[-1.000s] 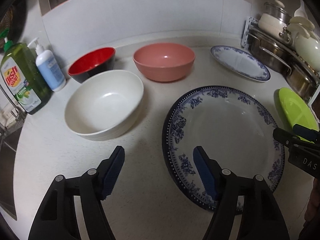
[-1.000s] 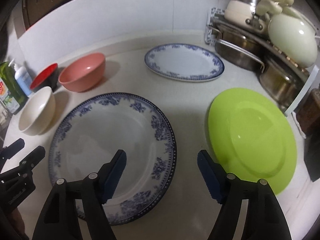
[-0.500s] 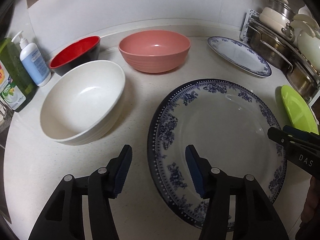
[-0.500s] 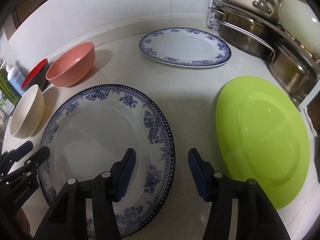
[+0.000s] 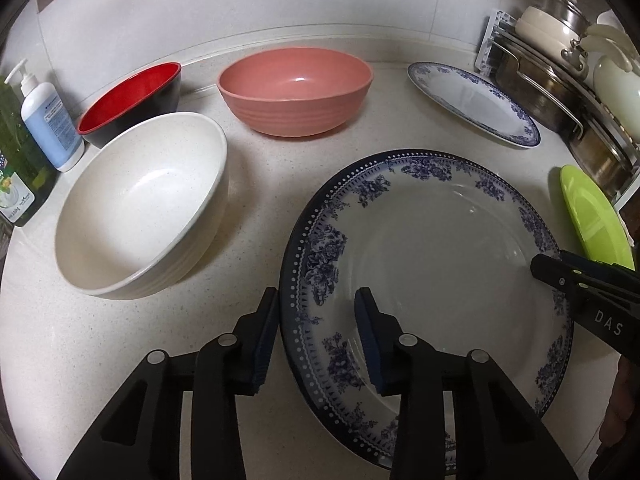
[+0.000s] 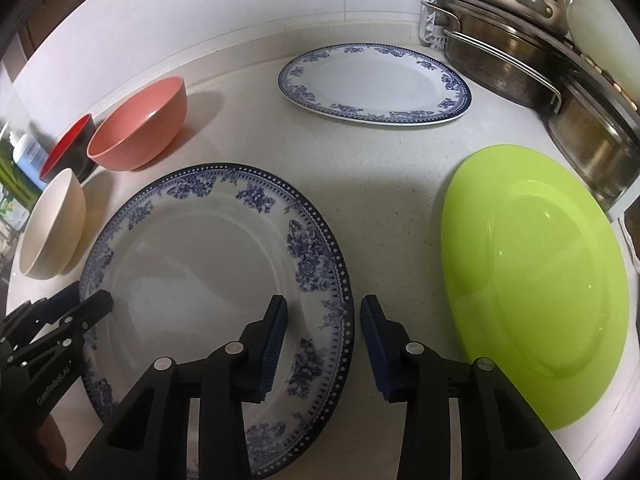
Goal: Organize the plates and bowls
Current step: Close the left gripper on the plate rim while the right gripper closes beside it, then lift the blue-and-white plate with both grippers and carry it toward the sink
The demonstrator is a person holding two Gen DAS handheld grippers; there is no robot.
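A large round blue-and-white plate (image 5: 440, 264) (image 6: 208, 264) lies on the counter. My left gripper (image 5: 318, 320) is open and straddles its left rim, one finger on each side. My right gripper (image 6: 324, 328) is open and straddles its right rim the same way. A smaller oval blue-and-white plate (image 5: 476, 100) (image 6: 376, 80) lies at the back. A lime green plate (image 6: 536, 276) (image 5: 592, 216) lies on the right. A cream bowl (image 5: 140, 208) (image 6: 52, 232), a pink bowl (image 5: 296, 88) (image 6: 140, 124) and a red-and-black bowl (image 5: 132, 100) (image 6: 70, 148) stand on the left.
A rack of metal pots and lids (image 6: 540, 40) (image 5: 560, 80) fills the back right corner. A blue pump bottle (image 5: 48, 120) and a green dish soap bottle (image 5: 16, 168) stand at the left edge. The white wall runs along the back.
Both grippers have moved forward and narrowed, coming to straddle opposite rims of the large plate. The dishes have not moved.
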